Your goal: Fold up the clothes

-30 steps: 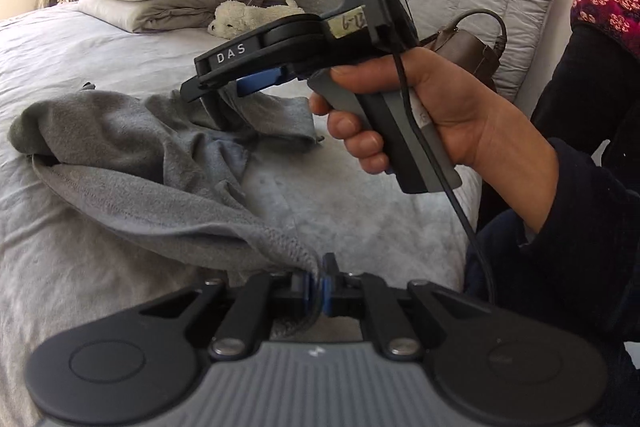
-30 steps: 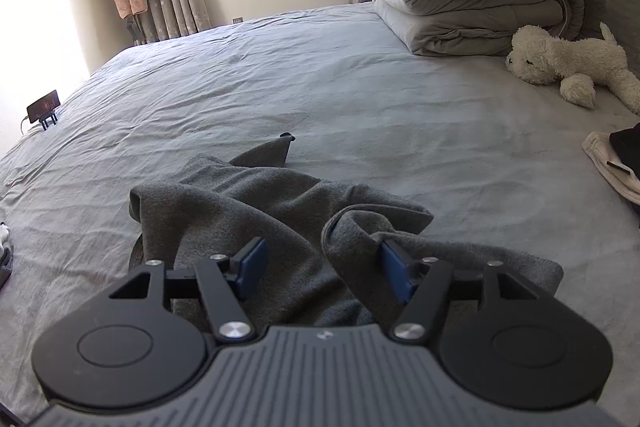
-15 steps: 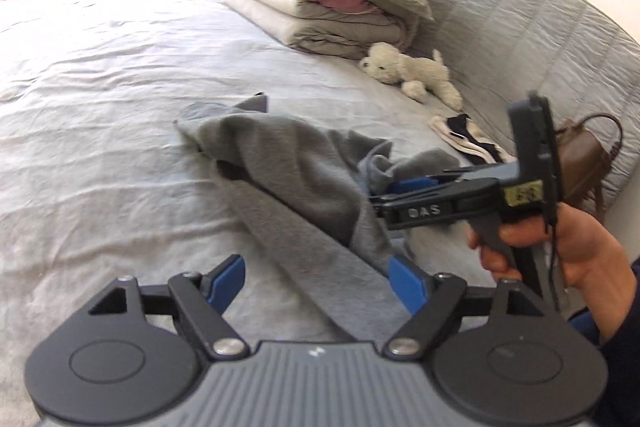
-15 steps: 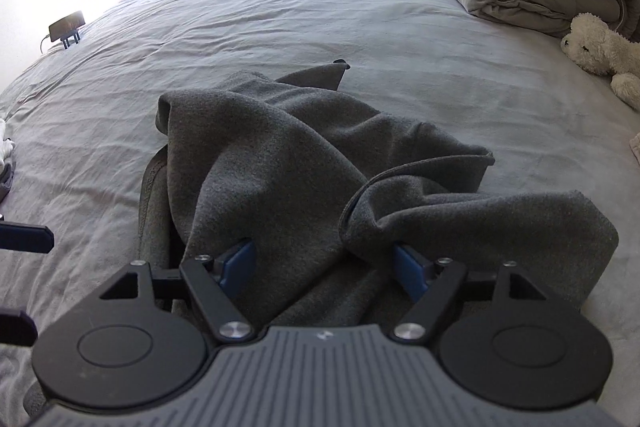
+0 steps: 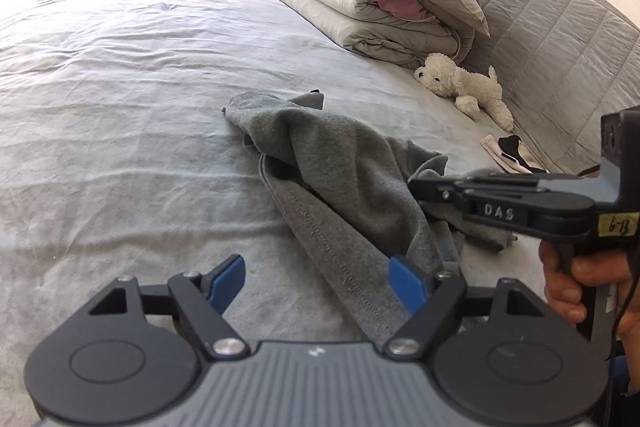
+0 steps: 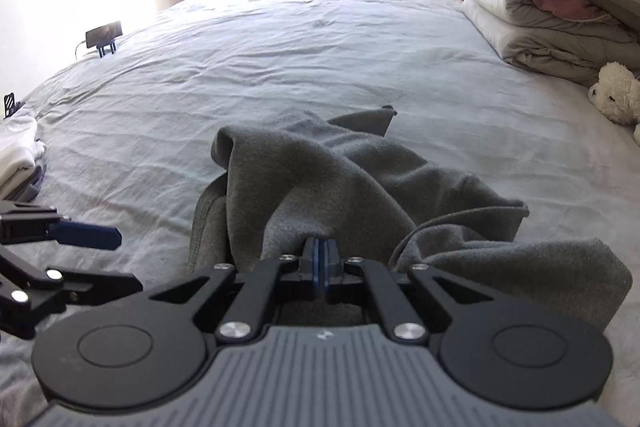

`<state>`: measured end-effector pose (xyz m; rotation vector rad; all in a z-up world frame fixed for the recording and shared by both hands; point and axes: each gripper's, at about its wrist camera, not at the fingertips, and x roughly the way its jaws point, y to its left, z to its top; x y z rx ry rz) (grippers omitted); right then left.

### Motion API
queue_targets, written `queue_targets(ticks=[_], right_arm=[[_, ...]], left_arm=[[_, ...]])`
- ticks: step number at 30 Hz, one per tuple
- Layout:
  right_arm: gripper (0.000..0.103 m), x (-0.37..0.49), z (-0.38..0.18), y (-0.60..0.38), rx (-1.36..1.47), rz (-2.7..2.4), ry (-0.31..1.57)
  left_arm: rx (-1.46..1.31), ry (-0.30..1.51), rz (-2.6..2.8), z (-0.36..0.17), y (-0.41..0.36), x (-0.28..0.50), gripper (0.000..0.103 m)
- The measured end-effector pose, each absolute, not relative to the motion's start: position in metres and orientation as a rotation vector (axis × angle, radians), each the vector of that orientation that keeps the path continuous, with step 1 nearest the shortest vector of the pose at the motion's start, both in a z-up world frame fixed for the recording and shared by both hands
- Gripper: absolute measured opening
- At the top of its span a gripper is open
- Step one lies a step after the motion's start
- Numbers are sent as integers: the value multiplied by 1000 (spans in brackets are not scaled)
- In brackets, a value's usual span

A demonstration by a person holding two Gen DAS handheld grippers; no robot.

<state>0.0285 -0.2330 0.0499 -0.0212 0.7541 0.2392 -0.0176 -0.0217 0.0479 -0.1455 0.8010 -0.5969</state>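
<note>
Landmark: grey garment [image 6: 360,187], crumpled mid-bed. Bare sheet [image 6: 320,59] beyond it and to its left, wide free room. Far right of it: folded duvet stack [image 6: 560,15], plush dog [image 5: 464,83]. Far left, at bed edge: white folded clothes [image 6: 18,151], phone on stand [image 6: 103,33].

Right gripper [image 6: 320,259] closed its jaws on the grey garment [image 6: 360,179].
</note>
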Motion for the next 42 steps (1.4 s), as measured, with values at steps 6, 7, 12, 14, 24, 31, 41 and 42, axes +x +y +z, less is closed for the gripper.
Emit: queue_targets(ticks=[6, 7, 12, 14, 24, 31, 41, 42], right_arm=[[58, 29, 53, -238, 10, 205, 740], [58, 29, 53, -239, 15, 200, 737], [58, 29, 56, -243, 41, 172, 725], [58, 29, 57, -245, 51, 160, 720], [58, 30, 53, -252, 51, 132, 761], [59, 29, 54, -257, 63, 126, 766], [63, 29, 54, -248, 64, 165, 767], [64, 28, 54, -244, 60, 178, 765]], left_arm=[[-191, 806, -571, 33, -38, -8, 79], [-200, 807, -561, 31, -40, -6, 76], [-250, 810, -553, 18, -47, 5, 55], [-259, 813, -558, 12, -50, 9, 27], [-228, 771, -466, 24, -38, -1, 7], [-196, 698, -364, 72, 0, -43, 6], [-144, 680, -476, 92, 49, -111, 6], [-127, 698, -506, 88, 47, -117, 6]])
